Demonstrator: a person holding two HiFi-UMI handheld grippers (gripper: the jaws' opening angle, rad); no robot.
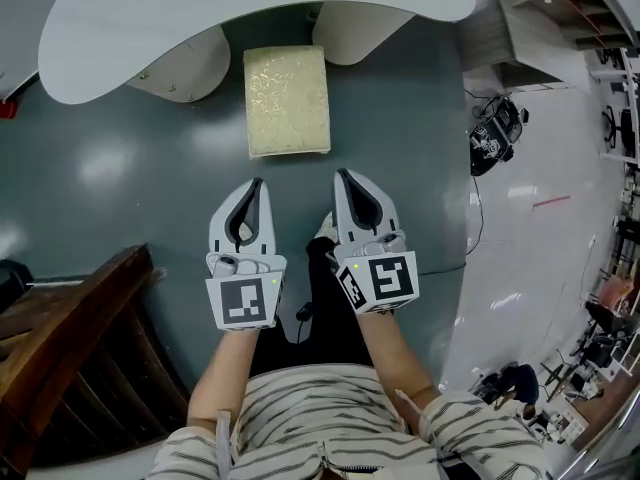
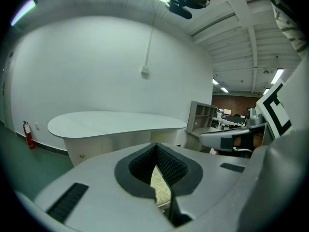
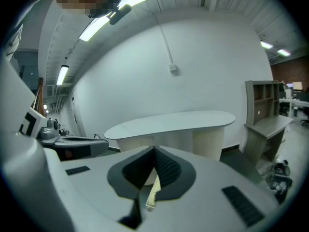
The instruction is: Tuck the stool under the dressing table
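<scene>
A stool (image 1: 287, 100) with a pale yellow cushion stands on the grey-green floor, its far end just under the front edge of the white curved dressing table (image 1: 250, 18). My left gripper (image 1: 256, 184) hovers shut and empty near the stool's near left corner, not touching it. My right gripper (image 1: 342, 176) is shut and empty too, near the stool's near right corner. In the left gripper view the dressing table (image 2: 116, 122) fills the middle, and a sliver of the cushion (image 2: 161, 186) shows through the jaws. The right gripper view shows the table (image 3: 174, 121) ahead.
A dark wooden piece of furniture (image 1: 60, 368) stands at the lower left. A grey shelf unit (image 1: 560, 13) is at the upper right, with a black bag (image 1: 495, 133) on the pale floor below it. The table's two white legs (image 1: 190, 66) flank the stool.
</scene>
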